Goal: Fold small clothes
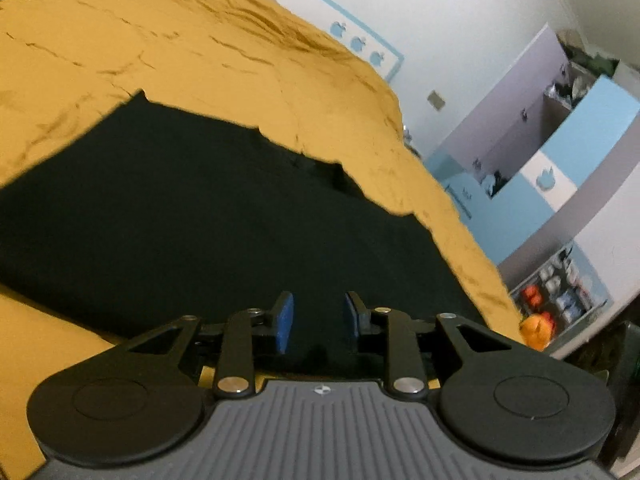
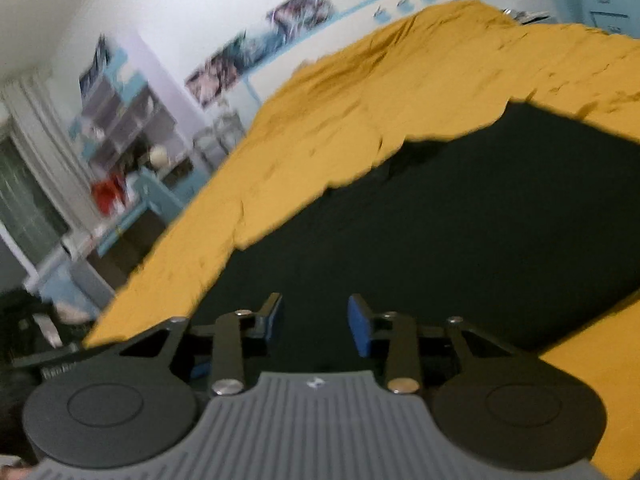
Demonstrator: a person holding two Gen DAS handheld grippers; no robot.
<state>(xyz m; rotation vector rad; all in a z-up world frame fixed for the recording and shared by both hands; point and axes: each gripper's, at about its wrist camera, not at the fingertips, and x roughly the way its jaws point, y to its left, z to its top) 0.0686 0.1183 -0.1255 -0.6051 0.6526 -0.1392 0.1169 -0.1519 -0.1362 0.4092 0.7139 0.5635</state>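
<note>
A black garment (image 1: 192, 208) lies spread flat on a bed covered in a mustard-yellow sheet (image 1: 160, 40). My left gripper (image 1: 319, 320) hovers over the garment's near edge, its blue pads (image 1: 285, 322) apart with nothing between them. In the right wrist view the same black garment (image 2: 460, 232) fills the middle and right, on the yellow sheet (image 2: 340, 120). My right gripper (image 2: 316, 322) is over the cloth's near edge, jaws apart, blue pads (image 2: 359, 330) bare. Whether the fingertips touch the fabric I cannot tell.
The bed's right edge drops toward blue and white cabinets (image 1: 560, 168) and a shelf with orange items (image 1: 536, 328). On the other side stand a cluttered shelf unit (image 2: 120, 132), a curtain (image 2: 36, 168) and posters on the wall (image 2: 260, 52).
</note>
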